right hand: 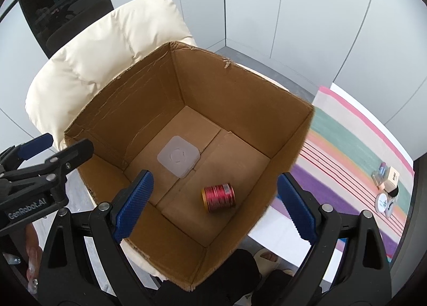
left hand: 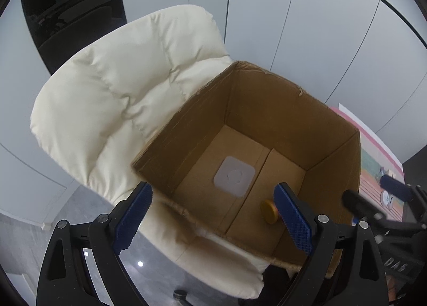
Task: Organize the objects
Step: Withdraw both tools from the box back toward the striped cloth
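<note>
- While we hover both tools over the cardboard box (right hand: 240, 87) on the cream chair (right hand: 88, 52), the red tin (right hand: 218, 197) lies on its side inside.
- Our right gripper (right hand: 213, 204) gapes wide, empty; the left gripper (left hand: 213, 220) likewise.
- Remaining small items (right hand: 387, 185) wait on the striped cloth (right hand: 347, 145), within reach for boxing.

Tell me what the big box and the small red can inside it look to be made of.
Box: brown corrugated cardboard, matte; torn, frayed top edges and folded bottom flaps show it. Red can: probably metal with a glossy red printed wrap and a gold rim; the sheen suggests tin, though I can't be sure.
</note>
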